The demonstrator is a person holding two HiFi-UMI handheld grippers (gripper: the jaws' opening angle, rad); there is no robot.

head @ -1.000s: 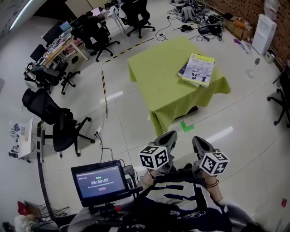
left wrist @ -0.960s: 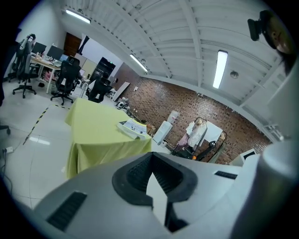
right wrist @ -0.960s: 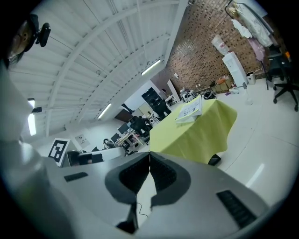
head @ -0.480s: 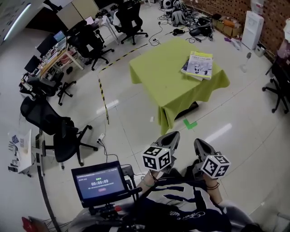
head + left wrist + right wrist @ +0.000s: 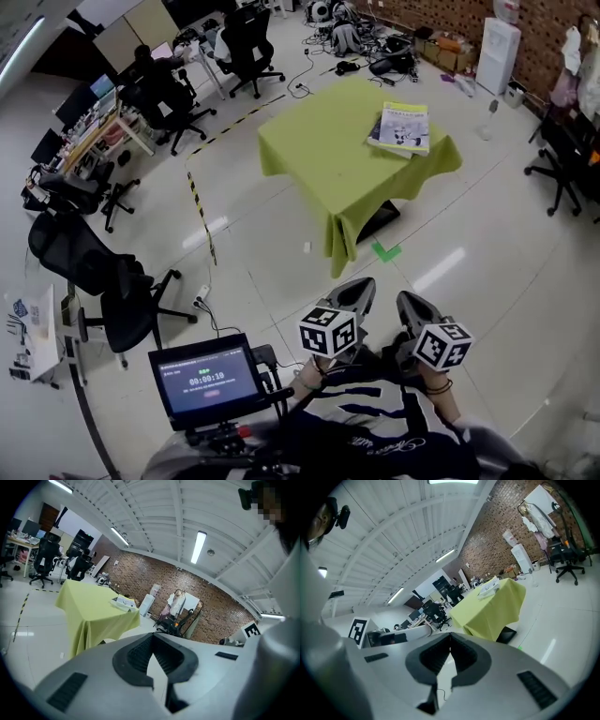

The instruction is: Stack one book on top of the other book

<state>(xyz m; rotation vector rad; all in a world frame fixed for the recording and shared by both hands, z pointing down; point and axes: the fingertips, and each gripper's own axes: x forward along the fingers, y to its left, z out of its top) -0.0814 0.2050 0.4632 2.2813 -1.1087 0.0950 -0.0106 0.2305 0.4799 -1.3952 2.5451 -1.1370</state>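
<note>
Both sets of jaws are closed on my end, nothing in either. The left gripper (image 5: 356, 287) and right gripper (image 5: 410, 302) are side by side, tips apart. The books (image 5: 401, 128) are well ahead of the jaws, one lying on top of the other, on the far right part of the green-covered worktop (image 5: 319, 155). There's open floor (image 5: 281, 267) between the jaws and that worktop, and an office chair (image 5: 117, 300) off to the left.

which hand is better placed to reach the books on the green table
Right, marginally. The books lie near the green table's right edge, more on the right tongs' side than the left tongs'. Both tongs are shut, empty and far short of the table, so the advantage is slight.
</note>
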